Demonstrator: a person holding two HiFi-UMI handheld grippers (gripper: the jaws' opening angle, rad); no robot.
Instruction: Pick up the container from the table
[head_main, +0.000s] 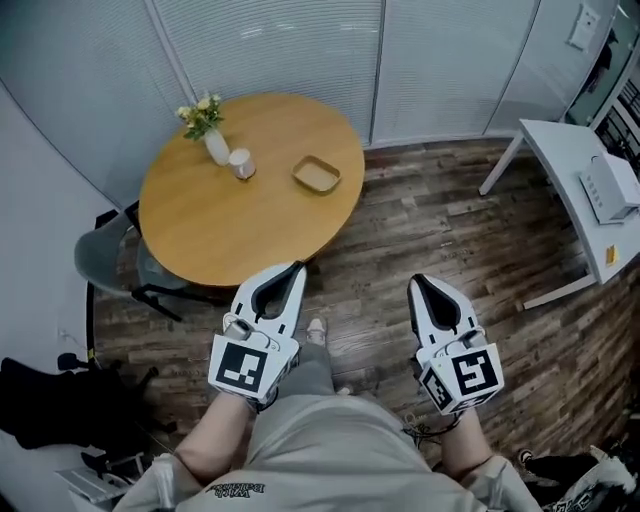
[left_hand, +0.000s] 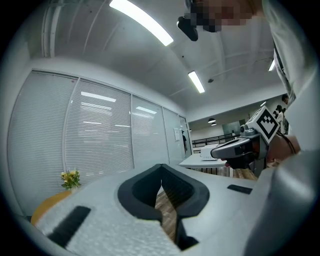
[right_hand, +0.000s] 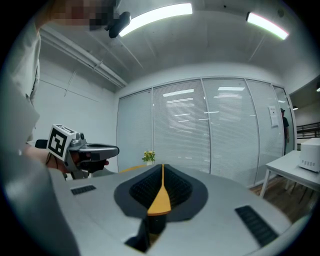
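A round wooden table (head_main: 230, 215) stands ahead in the head view. On it are a small pale cylindrical container (head_main: 241, 163), a shallow tan dish (head_main: 317, 174) and a white vase of yellow flowers (head_main: 207, 128). My left gripper (head_main: 296, 267) hangs shut and empty just off the table's near edge. To its right, over the wood floor, my right gripper (head_main: 416, 282) is also shut and empty. In the left gripper view the left gripper (left_hand: 161, 167) shows only a thin slit, with the flowers (left_hand: 70, 178) far left. The right gripper (right_hand: 162, 166) points toward the flowers (right_hand: 148, 156).
A grey chair (head_main: 105, 262) sits at the table's left side. A white desk (head_main: 580, 190) carrying a white appliance (head_main: 610, 187) stands at the right. Blinds cover the glass wall (head_main: 280, 50) behind. A black bag (head_main: 50, 405) lies on the floor at lower left.
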